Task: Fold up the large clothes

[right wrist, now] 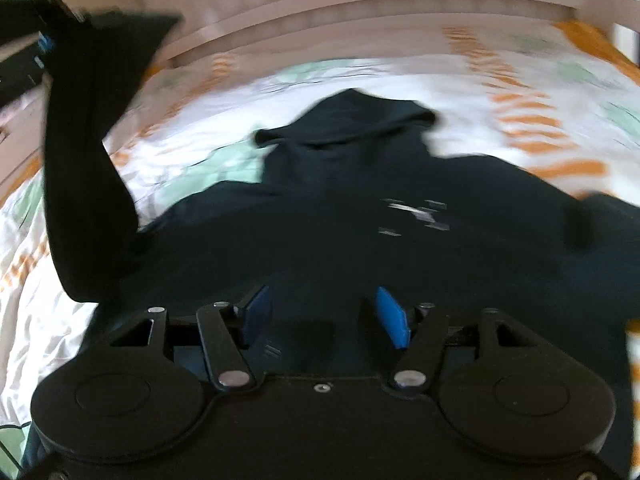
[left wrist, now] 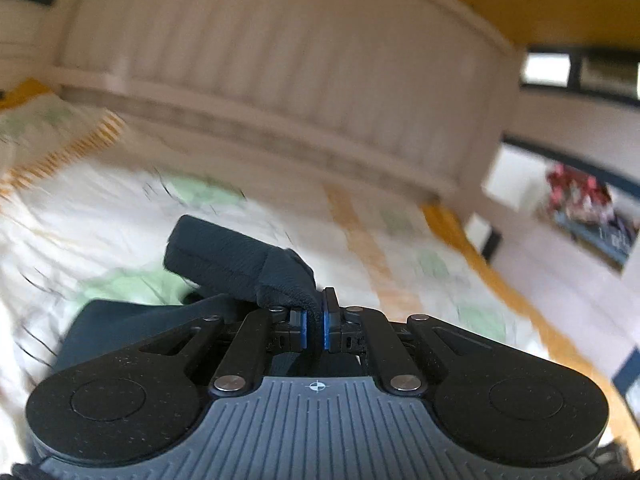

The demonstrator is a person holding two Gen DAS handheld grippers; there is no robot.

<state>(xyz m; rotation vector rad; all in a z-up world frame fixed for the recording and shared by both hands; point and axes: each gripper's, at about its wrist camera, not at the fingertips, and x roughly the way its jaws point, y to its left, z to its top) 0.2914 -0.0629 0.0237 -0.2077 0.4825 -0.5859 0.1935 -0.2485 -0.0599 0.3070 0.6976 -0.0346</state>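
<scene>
Black hoodie (right wrist: 360, 208) spread flat on bedsheet (right wrist: 192, 80), hood at 12 o'clock. Left gripper (left wrist: 314, 326) clamped on its sleeve cuff (left wrist: 240, 260), lifted at 10 o'clock. Right gripper (right wrist: 324, 316) jaws wide, nothing between them.

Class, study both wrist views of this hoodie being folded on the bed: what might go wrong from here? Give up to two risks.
1. The left gripper pinches only a small bunch of the sleeve cuff; the fabric may slip out while the sleeve is lifted.
2. The right gripper is open, holding nothing above the dark hoodie, so the body could drag and bunch on the bedsheet as the sleeve is pulled.
</scene>
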